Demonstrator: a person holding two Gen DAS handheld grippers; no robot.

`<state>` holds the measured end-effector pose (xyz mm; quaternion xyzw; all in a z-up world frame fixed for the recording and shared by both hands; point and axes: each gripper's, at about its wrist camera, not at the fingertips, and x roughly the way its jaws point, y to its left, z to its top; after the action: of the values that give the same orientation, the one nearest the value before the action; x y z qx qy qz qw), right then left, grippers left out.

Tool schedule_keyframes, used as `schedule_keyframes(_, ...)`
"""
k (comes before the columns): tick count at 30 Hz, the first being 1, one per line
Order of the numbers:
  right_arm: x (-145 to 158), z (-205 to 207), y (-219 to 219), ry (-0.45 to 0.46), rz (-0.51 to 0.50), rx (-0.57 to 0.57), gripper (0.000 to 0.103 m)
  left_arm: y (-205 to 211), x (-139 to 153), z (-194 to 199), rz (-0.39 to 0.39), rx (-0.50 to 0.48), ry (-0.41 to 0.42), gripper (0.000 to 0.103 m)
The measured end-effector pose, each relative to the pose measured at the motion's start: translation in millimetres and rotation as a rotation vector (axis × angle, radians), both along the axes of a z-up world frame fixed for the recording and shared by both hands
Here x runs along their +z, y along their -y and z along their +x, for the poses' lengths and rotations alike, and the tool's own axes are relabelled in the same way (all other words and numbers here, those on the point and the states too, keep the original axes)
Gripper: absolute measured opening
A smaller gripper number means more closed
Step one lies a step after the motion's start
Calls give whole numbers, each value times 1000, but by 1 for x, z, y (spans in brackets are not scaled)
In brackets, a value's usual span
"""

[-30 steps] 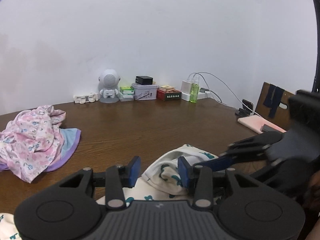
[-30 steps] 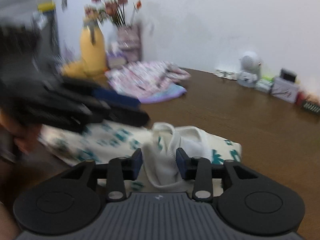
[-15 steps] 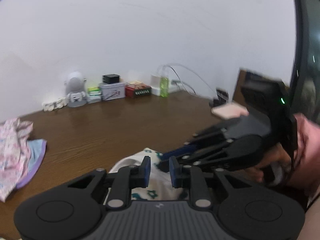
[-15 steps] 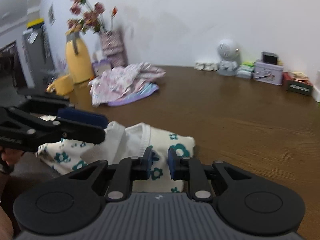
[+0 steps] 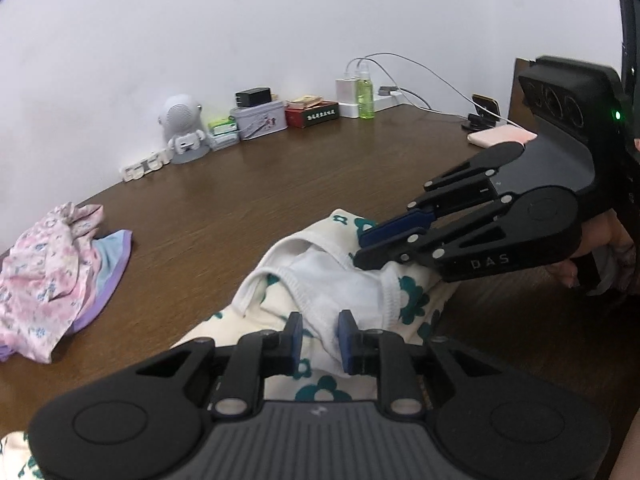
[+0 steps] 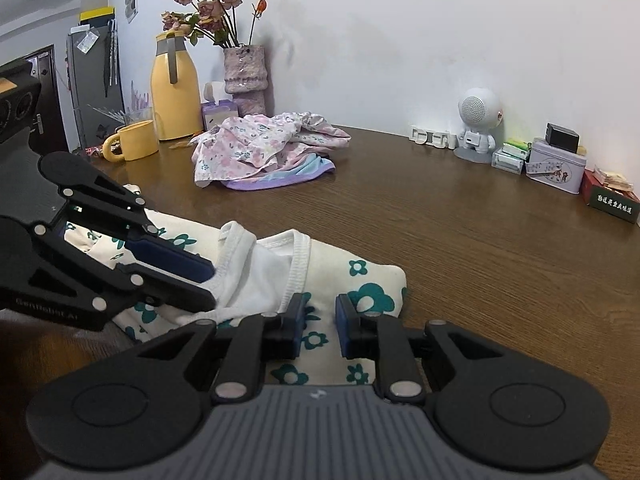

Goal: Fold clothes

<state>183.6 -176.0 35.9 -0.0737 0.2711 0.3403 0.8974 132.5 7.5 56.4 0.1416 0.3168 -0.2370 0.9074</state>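
both grippers at the flowered garment

the left gripper (image 5: 318, 338) is held slightly spread over white cloth of the cream flowered garment (image 5: 348, 280). the right gripper (image 6: 318, 326) is likewise parted above its folded edge. the garment is laid on the wooden table (image 6: 460, 240); a pink floral heap (image 6: 264, 148) is seen at eleven o'clock.

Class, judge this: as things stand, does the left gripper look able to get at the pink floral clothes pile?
Probably yes: bare wooden table lies between the left gripper and the pink floral clothes pile, nothing standing between; it hovers over the cream flowered garment.
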Motion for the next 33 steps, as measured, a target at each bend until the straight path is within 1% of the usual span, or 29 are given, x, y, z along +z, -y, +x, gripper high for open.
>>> schedule_keyframes(3, 2, 3, 2, -6, 2, 13, 18, 0, 16, -3, -38, -18, 44, 20)
schedule_keyframes(4, 3, 4, 2, -8, 3, 18, 18, 3, 22, -3, -51, -35, 56, 22)
schedule_keyframes(5, 5, 6, 4, -18, 11, 23, 18, 6, 26, -2, -57, -54, 68, 24)
schedule_keyframes(6, 6, 8, 6, -28, 20, 28, 18, 12, 28, 1, -39, -76, 79, 24)
schedule_keyframes(8, 6, 8, 6, -29, 17, 36, 18, 28, 26, 9, 35, -97, 83, 24)
schedule_keyframes(9, 6, 8, 5, -23, 10, 39, 18, 36, 23, 14, 89, -111, 77, 24)
schedule_keyframes(10, 6, 7, 4, -17, 6, 40, 18, 43, 20, 19, 142, -125, 67, 22)
schedule_keyframes(11, 5, 6, 4, -13, 3, 41, 18, 47, 15, 22, 193, -136, 51, 14)
schedule_keyframes(12, 5, 5, 3, -8, -1, 43, 18, 49, 11, 24, 235, -144, 35, 11)
schedule_keyframes(15, 4, 5, 7, -15, 7, 53, 18, 39, 3, 22, 282, -150, -2, 10)
schedule_keyframes(20, 3, 9, 10, -28, 13, 75, 18, 13, -2, 19, 215, -82, -46, 9)
schedule_keyframes(22, 4, 10, 10, -31, 13, 75, 18, 12, -1, 18, 196, -63, -39, 9)
schedule_keyframes(23, 5, 10, 10, -33, 14, 73, 18, 13, 1, 17, 192, -55, -32, 10)
schedule_keyframes(24, 6, 10, 11, -36, 15, 70, 20, 15, 5, 16, 188, -49, -19, 12)
schedule_keyframes(25, 9, 11, 15, -48, 31, 57, 22, 16, 10, 14, 174, -45, -4, 22)
schedule_keyframes(26, 13, 12, 19, -62, 48, 43, 33, 18, 15, 13, 160, -41, 11, 40)
schedule_keyframes(27, 17, 13, 23, -75, 66, 29, 50, 19, 19, 11, 146, -37, 25, 49)
schedule_keyframes(28, 21, 14, 28, -88, 83, 15, 56, 21, 23, 9, 128, -32, 36, 60)
schedule_keyframes(30, 25, 20, 38, -137, 99, -15, 58, 28, 28, 7, 103, -37, 49, 60)
schedule_keyframes(31, 26, 24, 44, -171, 111, -26, 58, 31, 29, 6, 95, -47, 53, 59)
schedule_keyframes(33, 25, 33, 53, -246, 130, -40, 58, 36, 29, 6, 88, -66, 55, 52)
